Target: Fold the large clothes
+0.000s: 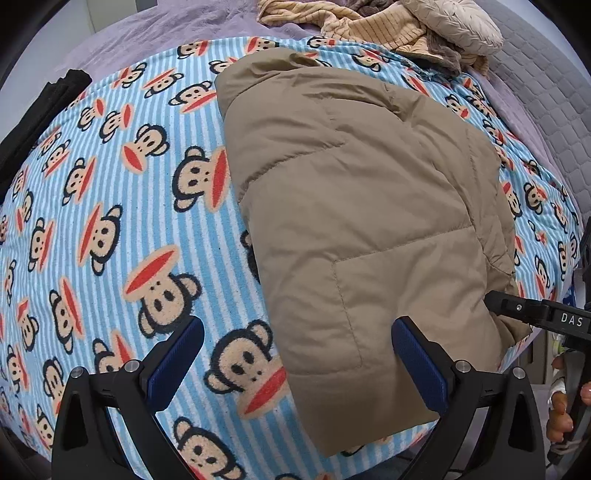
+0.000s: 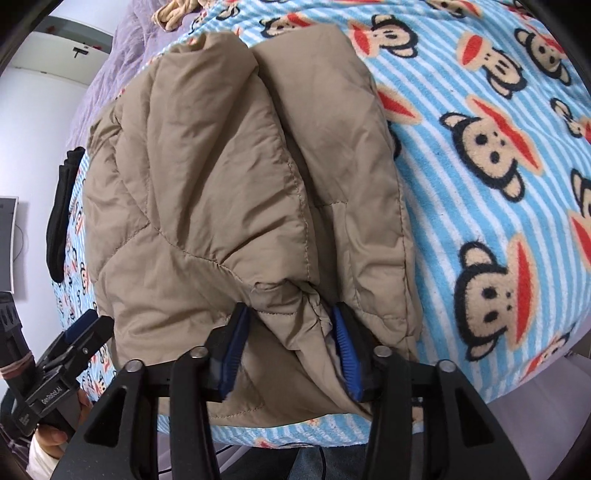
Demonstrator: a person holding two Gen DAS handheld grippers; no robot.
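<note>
The tan padded jacket [image 1: 354, 206] lies folded on the monkey-print blanket [image 1: 110, 192] covering the bed. The left gripper [image 1: 295, 365] hovers over the jacket's near edge, jaws released and empty. The right gripper [image 2: 291, 354] has jaws partly parted, a bunched jacket fold between them.

One tan puffer jacket [image 1: 354, 206] lies on one monkey-print striped blanket [image 1: 110, 206], with two grippers in view.

Left gripper [image 1: 295, 362] and right gripper [image 2: 291, 354], two blue-padded fingers each; one dark garment [image 1: 40, 110] at the blanket's edge; one heap of knitwear [image 1: 388, 26].
</note>
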